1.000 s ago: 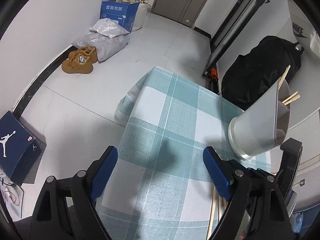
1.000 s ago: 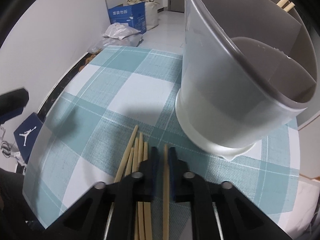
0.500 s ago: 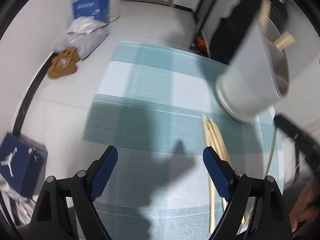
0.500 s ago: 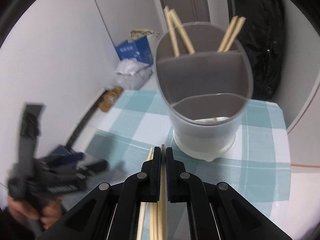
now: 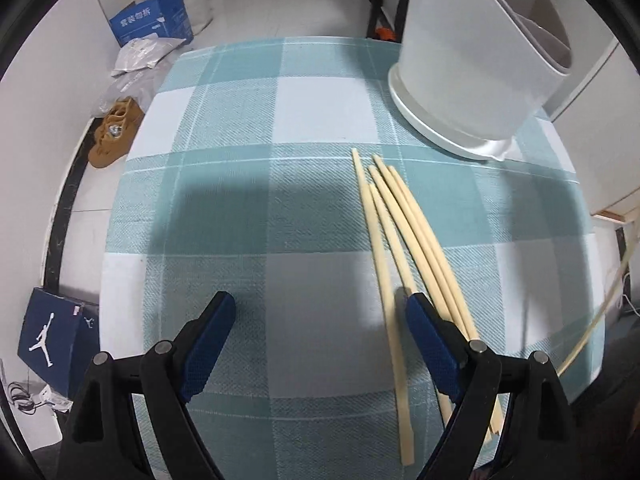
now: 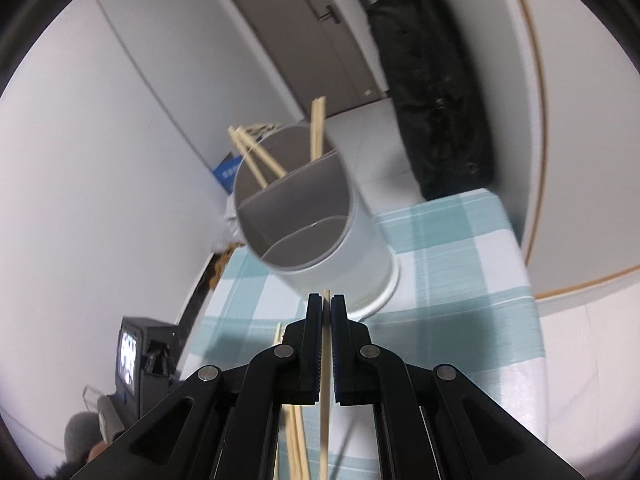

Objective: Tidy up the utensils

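Several wooden chopsticks (image 5: 396,232) lie side by side on the teal checked tablecloth (image 5: 248,208). My left gripper (image 5: 320,316) is open just above the cloth, its right finger (image 5: 430,336) over the chopsticks' near ends. A grey divided utensil holder (image 5: 472,52) stands at the far right. In the right wrist view my right gripper (image 6: 326,304) is shut on one chopstick (image 6: 325,380), raised above the table and pointing at the holder (image 6: 320,232), which holds several chopsticks (image 6: 256,156) in its back compartments. The held chopstick also shows in the left wrist view (image 5: 600,312).
On the floor at left are a blue cardboard box (image 5: 150,24), plastic bags (image 5: 140,56), brown shoes (image 5: 116,132) and a dark shoe box (image 5: 52,336). A black bag (image 6: 432,100) leans by a door beyond the table. The table edge runs close behind the holder.
My right gripper has lifted one chopstick off the cloth and risen above the holder. My left gripper has swung right and come down over the remaining chopsticks.
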### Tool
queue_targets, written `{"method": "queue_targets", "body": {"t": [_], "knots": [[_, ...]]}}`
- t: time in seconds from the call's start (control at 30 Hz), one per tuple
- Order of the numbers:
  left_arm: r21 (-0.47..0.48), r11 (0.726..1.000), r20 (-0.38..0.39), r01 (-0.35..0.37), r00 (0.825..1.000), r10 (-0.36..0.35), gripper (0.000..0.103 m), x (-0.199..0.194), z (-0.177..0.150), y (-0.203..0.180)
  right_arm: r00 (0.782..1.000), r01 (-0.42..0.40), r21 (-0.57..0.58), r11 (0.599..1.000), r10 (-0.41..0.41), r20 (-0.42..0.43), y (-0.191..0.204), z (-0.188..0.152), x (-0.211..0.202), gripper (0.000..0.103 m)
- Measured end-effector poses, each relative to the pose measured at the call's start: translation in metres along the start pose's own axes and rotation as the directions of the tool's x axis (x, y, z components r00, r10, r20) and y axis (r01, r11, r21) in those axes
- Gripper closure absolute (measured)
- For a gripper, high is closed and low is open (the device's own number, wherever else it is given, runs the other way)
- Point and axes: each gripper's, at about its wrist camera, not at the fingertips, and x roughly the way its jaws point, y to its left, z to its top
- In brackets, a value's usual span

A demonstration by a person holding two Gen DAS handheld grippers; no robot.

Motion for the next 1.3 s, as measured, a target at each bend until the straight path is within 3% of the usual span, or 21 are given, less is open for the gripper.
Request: {"method": "queue_targets", "body": {"t": [0.37,1.03,1.3], "knots": [[-0.034,0.998,0.009,-0.051,0.999,0.051,0.019,0.004,-0.001,-0.005,0.999,0.018,0.112,0.994,-0.023,0.042,-0.025,0.002,-0.017,0.1],[-0.037,0.997,-0.002,-0.06,0.998,0.06,0.023,0.01,0.015,-0.002,0.999,0.02,0.102,0.995,-0.024,0.033,-0.023,-0.003,-0.015,0.1],[-0.04,0.997,-0.01,-0.066,0.998,0.066,0.023,0.019,0.04,0.002,0.999,0.017,0.102,0.995,-0.019,0.027,-0.02,-0.002,-0.009,0.1]]}}
